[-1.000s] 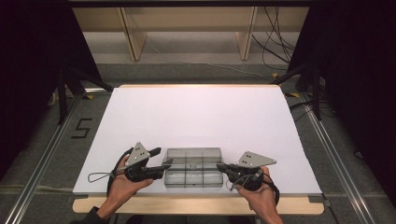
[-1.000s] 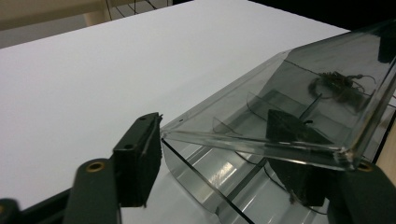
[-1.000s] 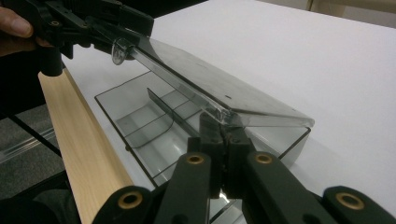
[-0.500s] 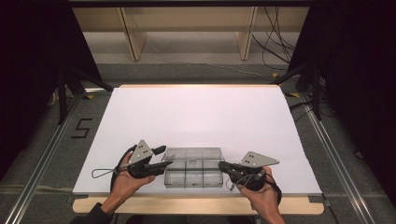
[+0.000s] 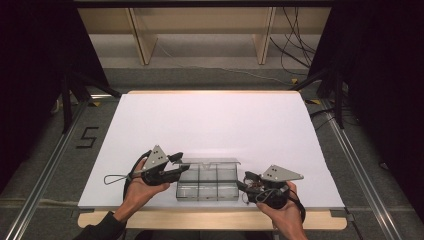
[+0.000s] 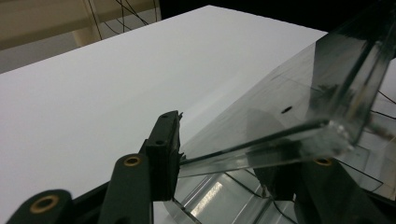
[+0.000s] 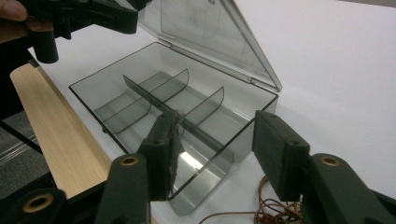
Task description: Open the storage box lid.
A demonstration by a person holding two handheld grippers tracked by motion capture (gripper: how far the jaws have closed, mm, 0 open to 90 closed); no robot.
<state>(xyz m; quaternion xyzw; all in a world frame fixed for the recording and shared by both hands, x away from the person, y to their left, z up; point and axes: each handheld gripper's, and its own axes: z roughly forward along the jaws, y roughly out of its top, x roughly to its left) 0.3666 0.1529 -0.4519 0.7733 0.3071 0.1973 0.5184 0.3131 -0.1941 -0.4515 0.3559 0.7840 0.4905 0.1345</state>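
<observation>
White table (image 5: 215, 125) with a wooden front edge (image 5: 210, 220). Near that edge, resting on the top, a clear box (image 5: 207, 186) with dividers, lid (image 5: 210, 161) raised.

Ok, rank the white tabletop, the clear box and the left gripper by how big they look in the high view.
1. White tabletop, by far the largest.
2. Clear box, lid raised.
3. Left gripper, a little smaller than the box; its cable and the hand blur its outline, so this gap is the less sure one.
</observation>
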